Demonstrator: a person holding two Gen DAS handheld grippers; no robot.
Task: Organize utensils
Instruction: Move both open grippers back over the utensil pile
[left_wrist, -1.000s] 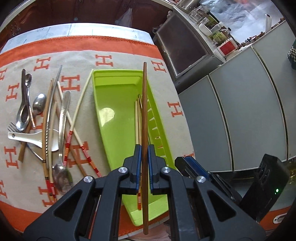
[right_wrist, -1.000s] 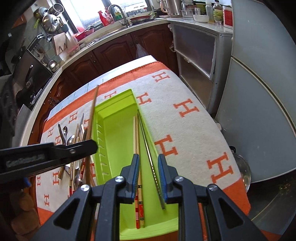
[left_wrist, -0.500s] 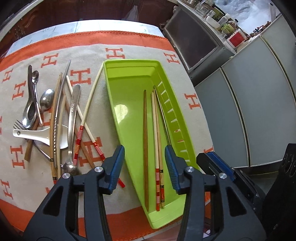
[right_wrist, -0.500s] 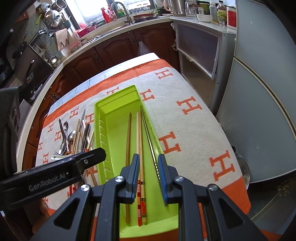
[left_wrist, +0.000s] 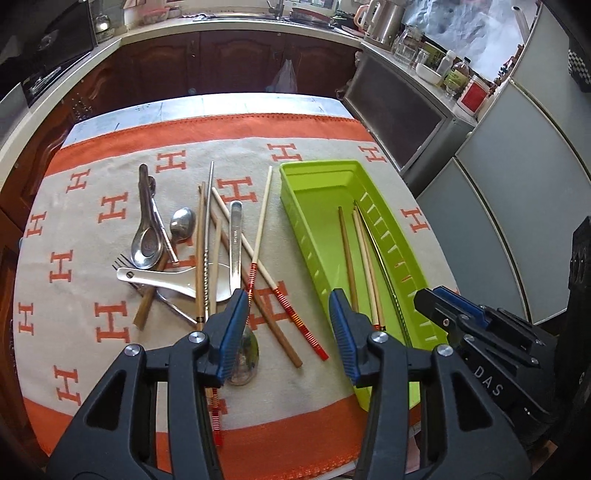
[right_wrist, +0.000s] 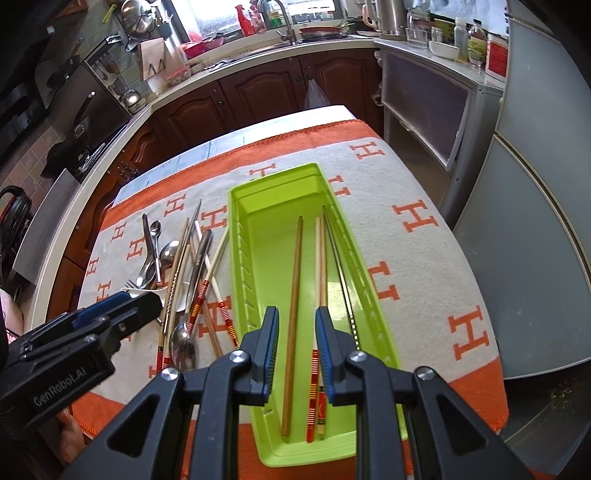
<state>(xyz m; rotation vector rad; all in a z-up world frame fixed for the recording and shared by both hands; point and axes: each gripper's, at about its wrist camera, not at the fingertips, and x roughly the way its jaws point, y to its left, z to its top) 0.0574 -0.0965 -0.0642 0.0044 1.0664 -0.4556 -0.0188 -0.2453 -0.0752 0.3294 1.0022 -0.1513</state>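
A lime green tray (left_wrist: 317, 164) (right_wrist: 273, 178) lies on the right of the cloth. It holds a brown chopstick (left_wrist: 347, 254) (right_wrist: 293, 295), a pale pair with red bands (left_wrist: 365, 258) (right_wrist: 320, 266) and a thin metal one (left_wrist: 384, 266) (right_wrist: 340, 266). Left of the tray lies a loose pile: metal spoons (left_wrist: 147, 243), a white ceramic spoon (left_wrist: 159, 277), a fork (left_wrist: 122, 260) and several chopsticks (left_wrist: 258, 236). My left gripper (left_wrist: 288, 310) hangs open and empty between pile and tray. My right gripper (right_wrist: 297, 325) hovers open over the tray's near end, holding nothing.
A beige and orange cloth with H marks (left_wrist: 110, 206) covers the table. Grey cabinets (left_wrist: 517, 206) stand close on the right. Dark wooden kitchen units (right_wrist: 258, 92) with a sink run along the back. The cloth's near edge lies just under both grippers.
The left gripper let go of the brown chopstick, which now lies in the tray, opened wide and swung left toward the pile. The right gripper drifted slightly, still part open.
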